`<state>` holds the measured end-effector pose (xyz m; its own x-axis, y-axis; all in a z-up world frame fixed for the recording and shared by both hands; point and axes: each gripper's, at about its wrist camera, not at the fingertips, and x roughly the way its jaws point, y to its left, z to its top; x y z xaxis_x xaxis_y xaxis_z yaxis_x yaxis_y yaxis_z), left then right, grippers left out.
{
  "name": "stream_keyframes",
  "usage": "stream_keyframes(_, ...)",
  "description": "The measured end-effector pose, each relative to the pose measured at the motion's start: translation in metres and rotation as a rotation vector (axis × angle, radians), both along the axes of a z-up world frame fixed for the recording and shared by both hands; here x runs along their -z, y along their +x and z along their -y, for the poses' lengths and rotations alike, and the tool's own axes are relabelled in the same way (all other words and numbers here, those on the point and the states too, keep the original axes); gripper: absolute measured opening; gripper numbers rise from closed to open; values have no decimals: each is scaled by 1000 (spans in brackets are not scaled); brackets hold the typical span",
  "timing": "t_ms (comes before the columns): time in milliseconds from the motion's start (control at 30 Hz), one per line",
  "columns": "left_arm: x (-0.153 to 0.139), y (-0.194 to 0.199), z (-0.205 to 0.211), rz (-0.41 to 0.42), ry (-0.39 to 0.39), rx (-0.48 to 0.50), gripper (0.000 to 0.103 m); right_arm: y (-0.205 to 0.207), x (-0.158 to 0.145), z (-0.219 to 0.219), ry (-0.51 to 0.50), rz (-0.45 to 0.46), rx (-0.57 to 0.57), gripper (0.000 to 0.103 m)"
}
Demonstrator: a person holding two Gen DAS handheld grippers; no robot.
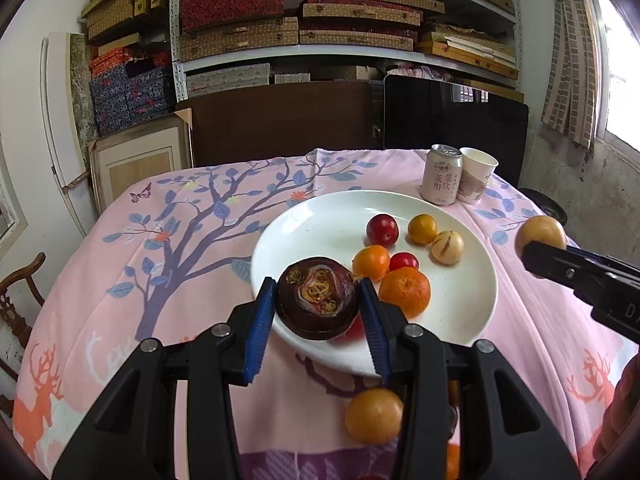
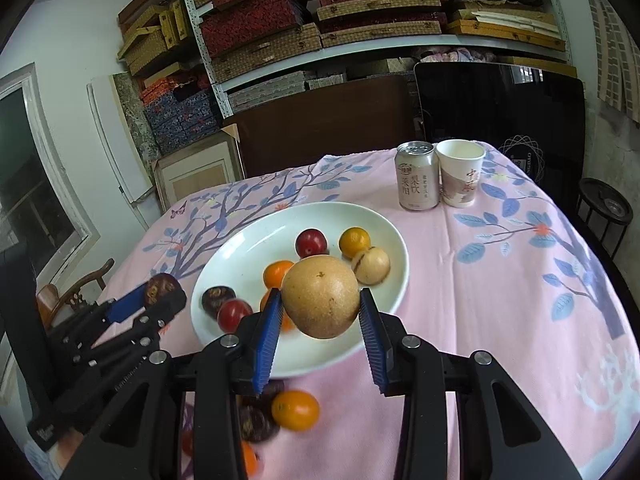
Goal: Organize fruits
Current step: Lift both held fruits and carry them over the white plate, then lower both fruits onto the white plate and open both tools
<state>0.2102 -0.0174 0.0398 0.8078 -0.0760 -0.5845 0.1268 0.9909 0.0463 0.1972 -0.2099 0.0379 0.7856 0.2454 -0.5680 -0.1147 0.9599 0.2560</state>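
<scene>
My left gripper [image 1: 318,306] is shut on a dark purple mangosteen [image 1: 318,298], held above the near rim of the white plate [image 1: 320,220]. My right gripper [image 2: 320,310] is shut on a tan round pear [image 2: 321,297], lifted over the same plate [image 2: 260,240]. On the plate lie a red plum [image 1: 382,230], small oranges [image 1: 405,292], a cherry tomato [image 1: 404,261] and a beige fruit [image 1: 447,247]. From the right wrist view the left gripper [image 2: 162,294] shows at the left with its mangosteen [image 2: 160,286]. The right gripper [image 1: 540,256] with the pear [image 1: 540,234] appears at the left wrist view's right edge.
A drink can [image 1: 441,180] and a paper cup [image 1: 476,176] stand at the table's far right. Loose fruits lie on the pink cloth before the plate: a yellow-orange one [image 1: 374,416], an orange one [image 2: 295,410] and a dark one [image 2: 256,424]. Shelves of boxes stand behind.
</scene>
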Motion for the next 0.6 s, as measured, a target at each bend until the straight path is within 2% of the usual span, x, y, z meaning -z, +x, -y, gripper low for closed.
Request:
stream_keyframes(100, 10, 18, 1, -26, -10, -1, 41, 14, 13, -5, 25, -18, -3, 39)
stream_keyframes(233, 21, 32, 2, -46, -14, 0, 41, 26, 30, -9, -4, -54, -11, 39)
stream_keyframes(467, 35, 45, 9, -62, 11, 7, 42, 33, 38, -13, -46, -60, 0, 40)
stream_keyframes(533, 36, 44, 12, -51, 24, 9, 50, 33, 39, -14, -50, -49, 2, 44)
stream_keyframes(567, 35, 43, 13, -41, 28, 8, 61, 32, 38, -14, -57, -38, 8, 59)
stream_keyframes(600, 33, 40, 14, -23, 36, 2, 72, 30, 37, -14, -67, -26, 21, 65)
